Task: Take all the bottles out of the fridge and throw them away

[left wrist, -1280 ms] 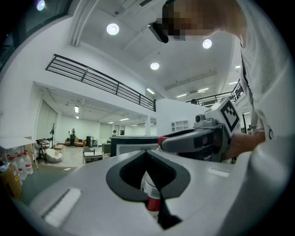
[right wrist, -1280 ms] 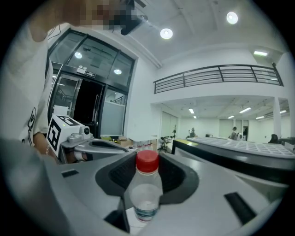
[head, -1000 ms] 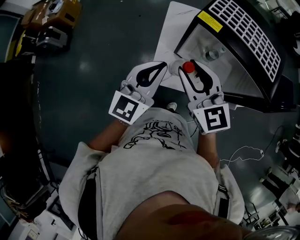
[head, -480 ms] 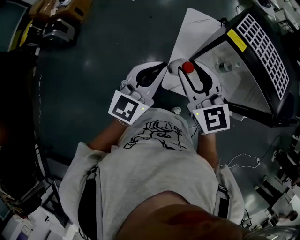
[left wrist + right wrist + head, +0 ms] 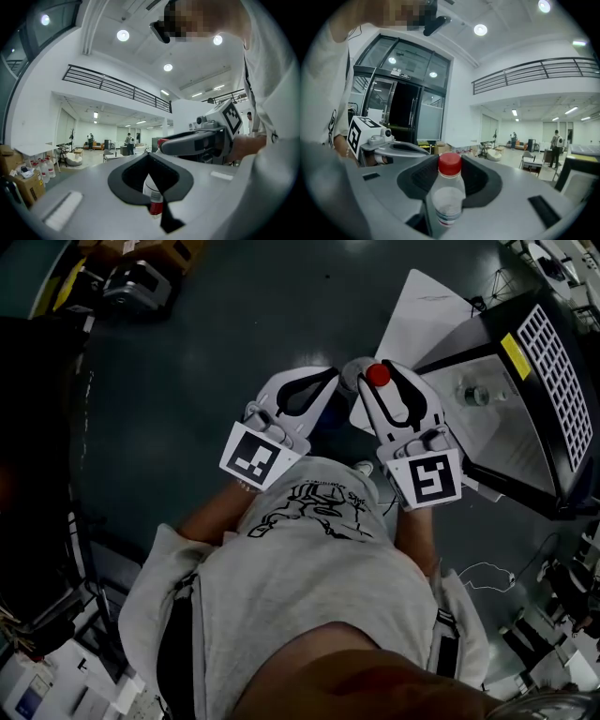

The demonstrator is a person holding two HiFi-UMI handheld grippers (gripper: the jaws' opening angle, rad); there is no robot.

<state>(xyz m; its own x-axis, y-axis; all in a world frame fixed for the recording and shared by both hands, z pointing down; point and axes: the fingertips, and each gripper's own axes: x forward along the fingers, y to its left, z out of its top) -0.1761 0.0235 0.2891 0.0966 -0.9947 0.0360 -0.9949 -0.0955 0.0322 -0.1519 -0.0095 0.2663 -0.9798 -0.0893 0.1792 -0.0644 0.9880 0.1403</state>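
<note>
I have 2 bottles out: my right gripper [image 5: 375, 381] is partly closed on an upright red-capped bottle [image 5: 449, 197], and my left gripper [image 5: 314, 385] is nipped on a 2nd bottle [image 5: 152, 194], cap down I think. Neither is binned, I see no bin, and 1 more seems to lie at the fridge [image 5: 548, 362]. The floor [image 5: 206, 362] is dark and glossy in a bright hall with a balcony.

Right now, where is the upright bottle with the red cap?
In the head view the red-capped bottle sits upper centre, upright in the right claw, just left of the fridge.
</note>
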